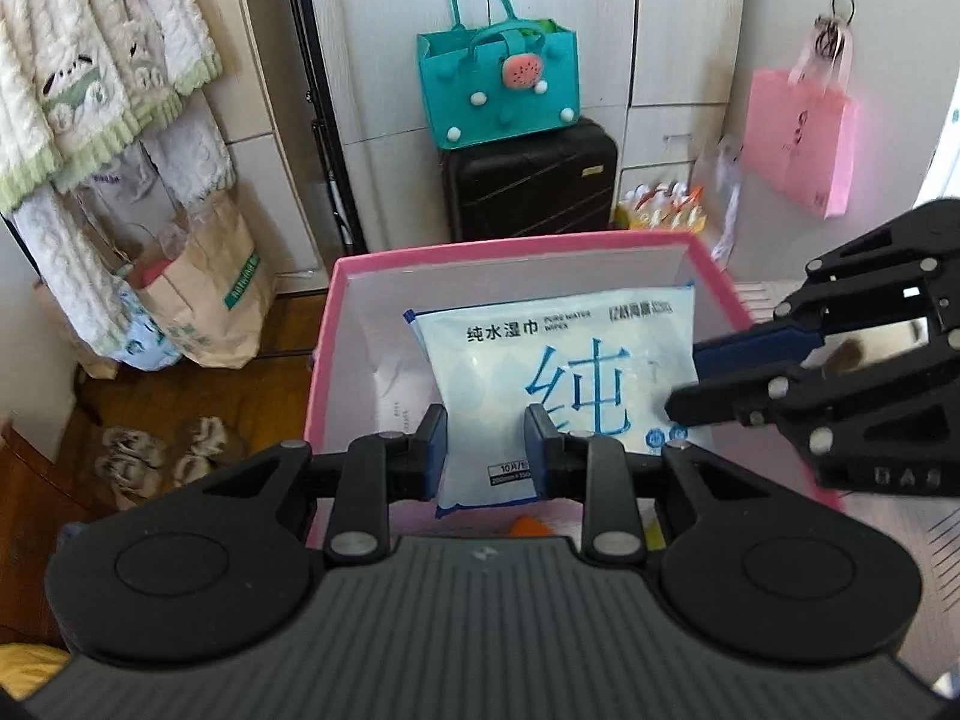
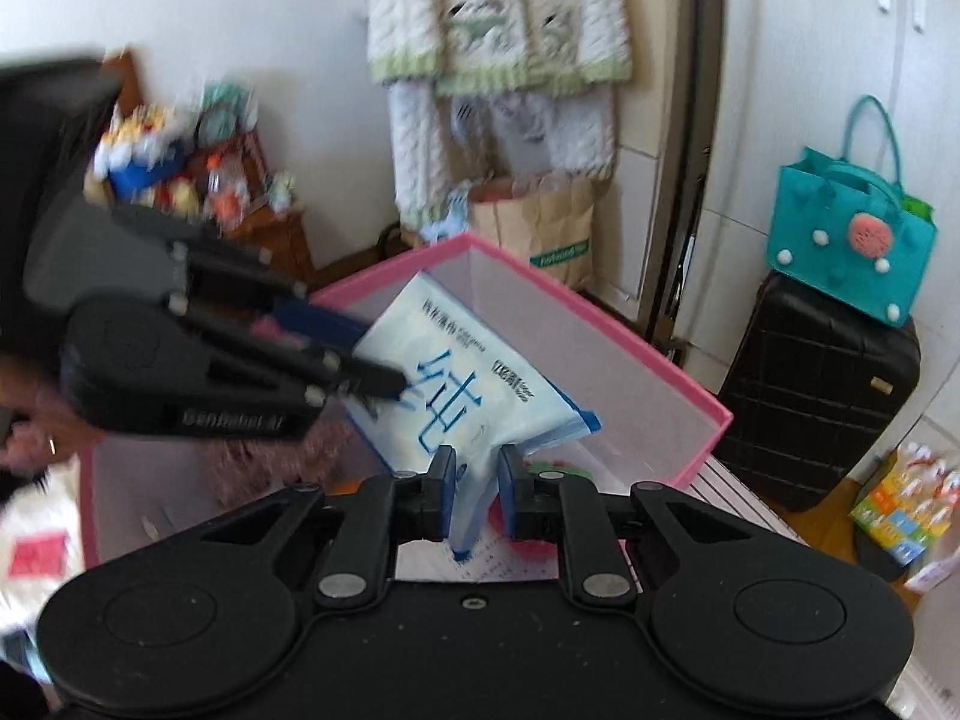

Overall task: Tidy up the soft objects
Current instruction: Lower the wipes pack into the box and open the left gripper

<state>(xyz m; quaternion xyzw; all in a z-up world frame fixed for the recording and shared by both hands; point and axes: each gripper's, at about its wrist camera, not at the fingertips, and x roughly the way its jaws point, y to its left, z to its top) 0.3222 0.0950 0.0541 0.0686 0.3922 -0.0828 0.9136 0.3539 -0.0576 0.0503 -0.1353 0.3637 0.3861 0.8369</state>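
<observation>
A pale blue pack of wet wipes [image 1: 540,372] with large blue characters hangs over the open pink box [image 1: 336,300], tilted into it. In the left wrist view my left gripper [image 1: 486,444] is shut on the pack's lower edge. My right gripper [image 1: 684,381] comes in from the right and pinches the pack's right side. In the right wrist view the right gripper [image 2: 477,480] is shut on a crumpled corner of the wipes pack [image 2: 444,372]. There the left gripper [image 2: 384,357] grips the pack from the left, above the pink box [image 2: 600,312].
In the box lie papers and a red and green item [image 2: 528,540]. Behind it stand a black suitcase [image 1: 528,186] with a teal felt bag [image 1: 498,84] on top. A pink bag [image 1: 798,138] hangs at the right. A paper bag [image 1: 204,294] and slippers [image 1: 162,450] sit left.
</observation>
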